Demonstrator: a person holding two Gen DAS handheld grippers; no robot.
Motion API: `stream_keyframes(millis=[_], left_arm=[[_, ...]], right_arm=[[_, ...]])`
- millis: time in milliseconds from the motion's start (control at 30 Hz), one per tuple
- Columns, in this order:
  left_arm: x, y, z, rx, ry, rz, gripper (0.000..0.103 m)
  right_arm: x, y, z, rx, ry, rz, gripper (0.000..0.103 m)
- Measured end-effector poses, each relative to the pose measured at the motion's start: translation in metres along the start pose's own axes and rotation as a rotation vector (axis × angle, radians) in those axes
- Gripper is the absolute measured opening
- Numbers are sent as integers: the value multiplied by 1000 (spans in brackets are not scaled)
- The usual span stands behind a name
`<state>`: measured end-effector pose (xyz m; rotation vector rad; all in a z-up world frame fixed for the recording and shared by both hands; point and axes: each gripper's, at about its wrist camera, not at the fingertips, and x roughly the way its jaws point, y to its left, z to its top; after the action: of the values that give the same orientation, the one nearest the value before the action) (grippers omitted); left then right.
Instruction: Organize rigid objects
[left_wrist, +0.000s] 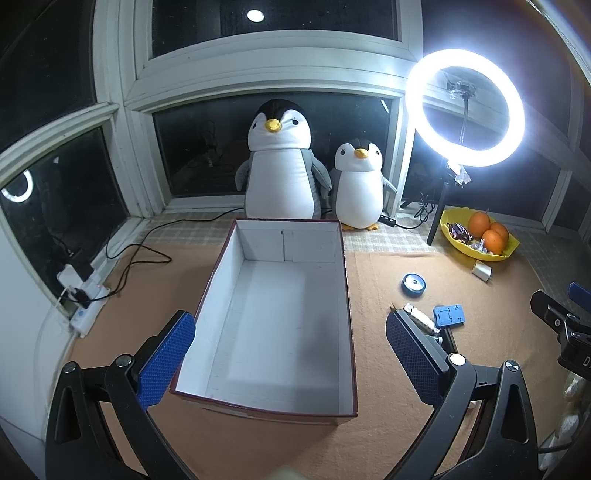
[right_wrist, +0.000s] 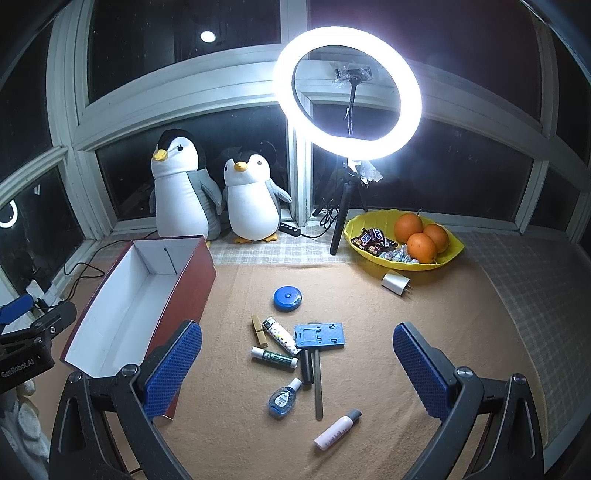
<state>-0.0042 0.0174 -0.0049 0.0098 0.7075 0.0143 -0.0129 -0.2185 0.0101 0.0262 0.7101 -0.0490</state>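
Both claws, the left claw and right claw, hang spread wide, the right best lowered squarely over one item, perhaps the lighter, before the empty box.

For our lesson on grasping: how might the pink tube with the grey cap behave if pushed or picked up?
The pink tube looks round and lies on its side, so it may roll. It seems rigid and probably light. Its smooth surface might slip.
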Motion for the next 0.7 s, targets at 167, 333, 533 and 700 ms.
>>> stream_keyframes(millis=[167,333,533,700], left_arm=[[1,-2,1,-2,2,3,103],[4,-2,0,-2,8,3,102],[7,-1,-1,-4,16,-1,102],[13,5,-2,-14,28,3,102]], right_arm=[[0,0,0,-1,1,1,102],[0,2,-1,-2,4,0,102],[4,5,-3,-4,11,-3,102],[5,5,-3,-7,16,-4,102]])
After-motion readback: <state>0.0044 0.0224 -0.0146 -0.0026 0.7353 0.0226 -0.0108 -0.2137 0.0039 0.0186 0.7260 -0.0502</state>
